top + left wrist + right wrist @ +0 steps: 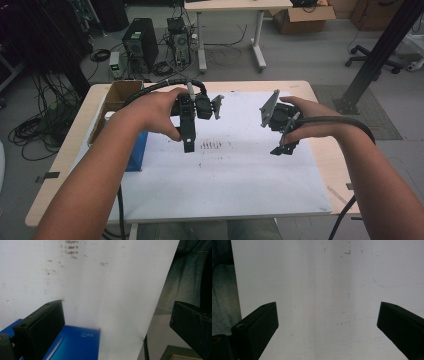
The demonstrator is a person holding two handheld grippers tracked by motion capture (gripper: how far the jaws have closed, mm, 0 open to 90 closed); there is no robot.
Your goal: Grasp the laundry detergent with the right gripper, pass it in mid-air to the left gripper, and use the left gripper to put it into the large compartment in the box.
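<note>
Hovering both grippers over the white sheet [225,170], nothing held in either. Left gripper [188,145] hangs above the sheet's left half; in the left gripper view its jaws stand wide apart with bare paper and the blue box [75,345] between and below them. Right gripper [282,149] is over the sheet's right half, jaws also spread wide, plain paper between them in the right gripper view.

Nearest thing to grab is the blue box [136,150], lying flat at the sheet's left edge, partly under the person's left forearm in the high view, just left of the left gripper. A cardboard box [120,95] sits beyond it, off the sheet's far-left corner.

My read on the risks:
- The blue box looks flat and glossy. A grab on the thin edge could slip or skid it off the sheet's left edge toward the table rim.
- It overlaps the sheet's edge, so a low approach may snag the paper, drag or crease it.
- Left cable [150,90] loops near the cardboard box; a swing left could catch it.
- The forearm hides part of the box from above, so jaw alignment has to rely on the left gripper view.
- Right gripper is well apart from the box and can't steady it yet.
</note>
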